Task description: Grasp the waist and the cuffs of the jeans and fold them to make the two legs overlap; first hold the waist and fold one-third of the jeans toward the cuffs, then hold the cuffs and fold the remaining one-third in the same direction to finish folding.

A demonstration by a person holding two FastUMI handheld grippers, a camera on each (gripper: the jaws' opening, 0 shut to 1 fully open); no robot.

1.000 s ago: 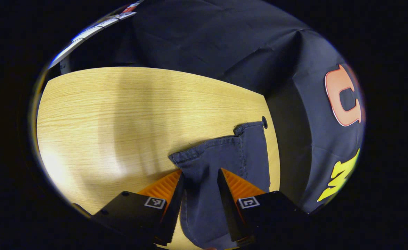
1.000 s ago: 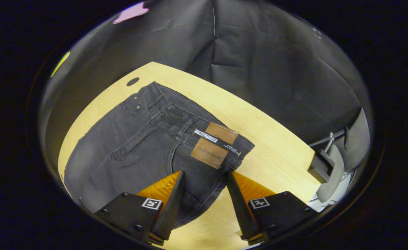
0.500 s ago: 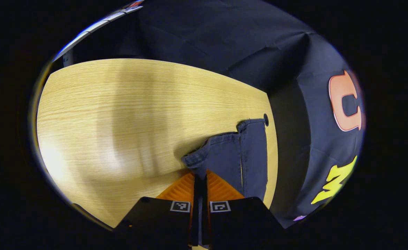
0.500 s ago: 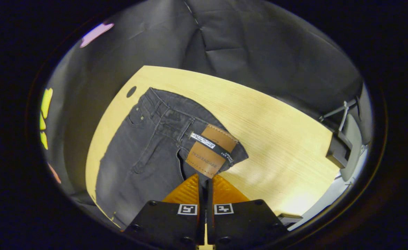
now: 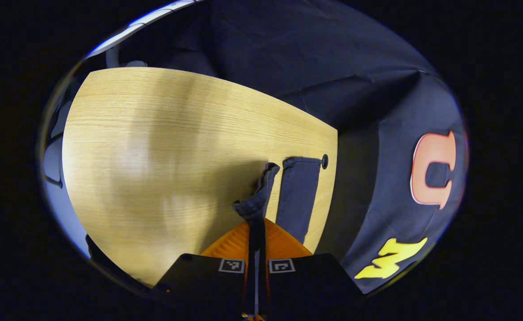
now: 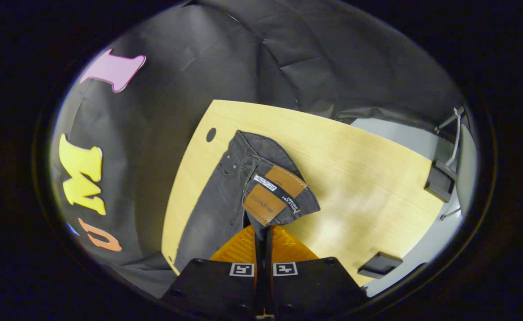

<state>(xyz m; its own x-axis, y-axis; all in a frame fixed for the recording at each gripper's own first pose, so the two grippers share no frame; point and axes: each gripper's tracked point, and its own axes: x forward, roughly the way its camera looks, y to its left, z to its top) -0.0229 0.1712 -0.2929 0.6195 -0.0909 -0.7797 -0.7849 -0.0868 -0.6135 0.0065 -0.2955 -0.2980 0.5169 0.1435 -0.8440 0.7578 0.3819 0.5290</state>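
Dark grey jeans lie on a light wooden table. In the left gripper view my left gripper (image 5: 257,229) is shut on the near leg's cuff (image 5: 256,203), which is lifted off the table and stands on edge. The other leg (image 5: 298,191) lies flat beside it. In the right gripper view my right gripper (image 6: 261,232) is shut on the waistband (image 6: 283,196) near the brown leather patch (image 6: 274,194), and that corner is raised. The rest of the jeans (image 6: 219,200) rests flat toward the table's left edge.
A round cable hole (image 6: 210,134) sits in the table (image 6: 359,169) near the jeans' far corner, also seen as the hole (image 5: 324,161) by the flat cuff. Bare wood (image 5: 154,147) spreads left of the cuffs. Black clamps (image 6: 437,180) sit at the table's right edge.
Both grippers went from open to shut on the jeans. Since then both have lifted, raising the near cuff and the waist corner off the table.
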